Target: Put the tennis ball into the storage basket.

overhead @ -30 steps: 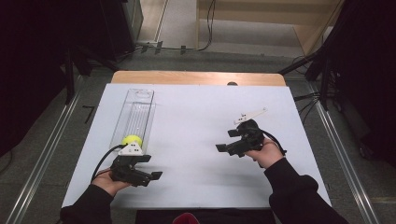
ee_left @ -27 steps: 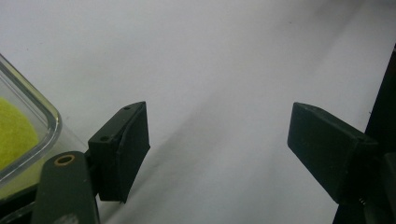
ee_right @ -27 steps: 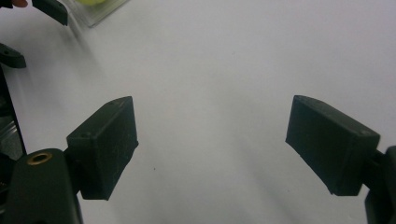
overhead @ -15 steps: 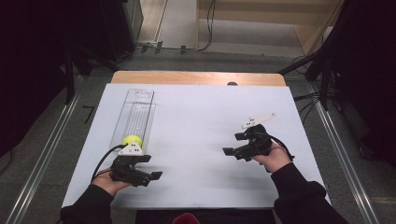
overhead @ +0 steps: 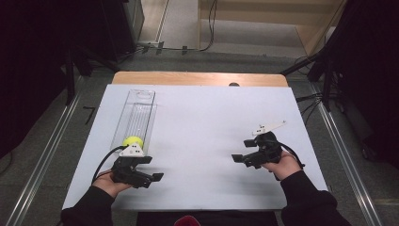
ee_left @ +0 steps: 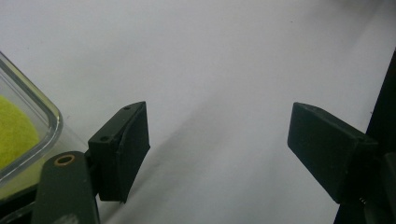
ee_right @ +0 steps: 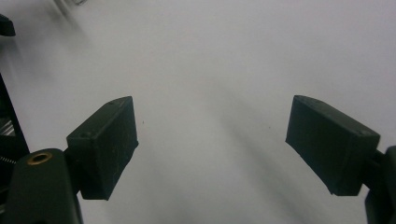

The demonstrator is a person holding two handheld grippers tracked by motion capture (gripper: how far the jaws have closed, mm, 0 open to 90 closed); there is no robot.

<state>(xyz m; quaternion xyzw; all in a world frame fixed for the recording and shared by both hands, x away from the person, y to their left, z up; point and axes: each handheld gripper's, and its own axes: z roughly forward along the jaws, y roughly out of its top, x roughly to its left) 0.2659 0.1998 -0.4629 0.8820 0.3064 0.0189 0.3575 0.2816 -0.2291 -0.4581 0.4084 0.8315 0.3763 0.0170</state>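
I have the left gripper [overhead: 153,175] low at about seven o'clock on the white table [overhead: 202,122], held in my left hand [overhead: 109,181]. Its jaws stand wide apart with nothing but bare tabletop between them, as the left gripper view makes plain [ee_left: 217,154]. Just beside it, toward eleven o'clock from the gripper, lies the long clear container [overhead: 136,110], running lengthwise away from me. The yellow-green tennis ball [overhead: 132,141] sits inside the container at its near end, right next to the gripper's grey top plate. In the left gripper view I see the container's rounded corner [ee_left: 44,116] and the ball [ee_left: 14,130] behind its wall at nine o'clock, just beside the left-hand jaw; I cannot tell whether that jaw touches the wall.

Across the middle of the table the white surface lies between the two grippers, which are well apart.

Over at about four o'clock I hold the right gripper [overhead: 240,159] in my right hand [overhead: 282,165], its jaws pointing toward nine o'clock, toward the other gripper. In the right gripper view [ee_right: 212,149] the jaws stand apart with nothing clasped, just plain white surface showing in the gap. Its cable [overhead: 292,151] loops past my wrist.
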